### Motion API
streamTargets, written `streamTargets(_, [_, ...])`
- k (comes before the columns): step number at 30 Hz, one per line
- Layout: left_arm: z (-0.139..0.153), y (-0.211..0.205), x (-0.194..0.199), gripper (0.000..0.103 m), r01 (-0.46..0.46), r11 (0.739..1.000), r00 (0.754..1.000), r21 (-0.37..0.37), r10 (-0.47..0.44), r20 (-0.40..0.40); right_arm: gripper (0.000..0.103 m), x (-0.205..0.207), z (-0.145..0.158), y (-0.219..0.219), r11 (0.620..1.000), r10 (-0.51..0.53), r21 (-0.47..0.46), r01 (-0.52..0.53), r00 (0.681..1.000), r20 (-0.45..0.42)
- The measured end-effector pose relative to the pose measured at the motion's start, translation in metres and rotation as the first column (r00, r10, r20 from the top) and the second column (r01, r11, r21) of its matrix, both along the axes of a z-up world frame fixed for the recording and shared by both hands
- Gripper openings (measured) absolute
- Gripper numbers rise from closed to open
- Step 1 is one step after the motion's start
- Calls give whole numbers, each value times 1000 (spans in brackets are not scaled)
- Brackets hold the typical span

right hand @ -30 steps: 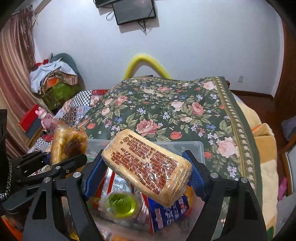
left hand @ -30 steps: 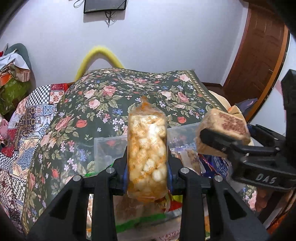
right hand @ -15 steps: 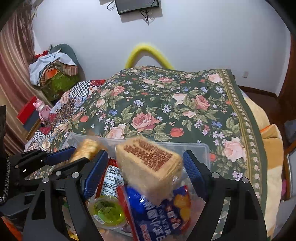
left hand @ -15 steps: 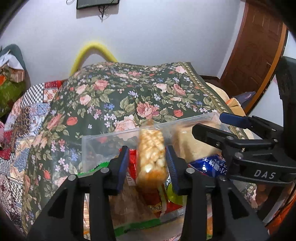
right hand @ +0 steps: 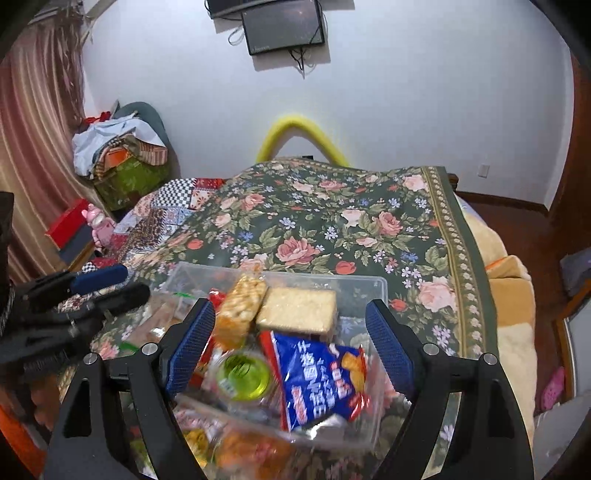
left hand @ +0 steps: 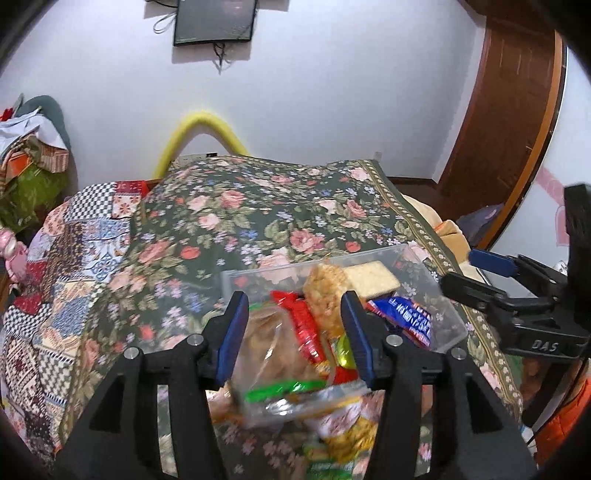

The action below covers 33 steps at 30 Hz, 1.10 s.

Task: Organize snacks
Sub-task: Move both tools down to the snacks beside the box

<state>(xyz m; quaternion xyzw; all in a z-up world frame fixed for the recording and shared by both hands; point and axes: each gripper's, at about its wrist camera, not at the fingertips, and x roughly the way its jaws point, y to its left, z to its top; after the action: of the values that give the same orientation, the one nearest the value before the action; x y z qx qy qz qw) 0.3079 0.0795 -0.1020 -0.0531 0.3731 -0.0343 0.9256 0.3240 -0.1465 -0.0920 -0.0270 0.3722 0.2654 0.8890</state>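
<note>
A clear plastic box (left hand: 445, 319) (right hand: 352, 283) stands on the floral bedspread, full of snacks. A puffed-rice pack (left hand: 325, 291) (right hand: 242, 306) and a cracker pack (left hand: 373, 282) (right hand: 299, 310) lie side by side at its far end, above a blue chip bag (left hand: 404, 314) (right hand: 321, 376) and a green jelly cup (right hand: 243, 376). My left gripper (left hand: 293, 314) hovers over the box, its jaws opening, nothing pressed between them. Over the same box my right gripper (right hand: 288, 321) (left hand: 480, 273) stands open and holds nothing. The left gripper (right hand: 103, 284) also shows at the left in the right wrist view.
More snack packs (left hand: 332, 424) lie blurred at the box's near side. The floral bedspread (right hand: 332, 229) stretches beyond, with a patchwork quilt (left hand: 74, 258) at left. A yellow foam arch (left hand: 203, 125) and a wall screen (right hand: 284, 26) are at the back, a wooden door (left hand: 509, 110) at right.
Both grippers let go: the puffed-rice pack and the cracker pack dropped from the jaws into the box. Both grippers then drew back and rose, and the left jaws spread wider.
</note>
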Motion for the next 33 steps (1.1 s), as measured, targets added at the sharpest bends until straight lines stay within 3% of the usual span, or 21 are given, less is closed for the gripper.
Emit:
streamTargets(7, [-6, 34, -36, 58, -42, 998, 998, 49, 44, -36, 84, -32, 1, -10, 1000, 15, 7, -15, 1000, 13])
streamTargets(11, [-27, 50, -50, 60, -67, 994, 993, 84, 74, -86, 85, -45, -8, -16, 1000, 15, 8, -15, 1000, -6])
streamTargets(15, [-52, 65, -54, 60, -93, 993, 985, 69, 102, -142, 85, -52, -27, -22, 1000, 9, -7, -9, 999, -46])
streamTargets(27, [-121, 82, -10, 60, -91, 995, 965, 29, 96, -245, 85, -58, -83, -33, 999, -29, -18, 26, 976, -214])
streamTargets(31, [-125, 89, 0, 59, -59, 997, 972, -48, 46, -229, 85, -59, -94, -30, 1000, -24, -3, 24, 969, -245])
streamTargets(33, [-131, 96, 5, 60, -83, 996, 968, -37, 71, -241, 88, -59, -96, -30, 999, -28, 13, 32, 968, -250])
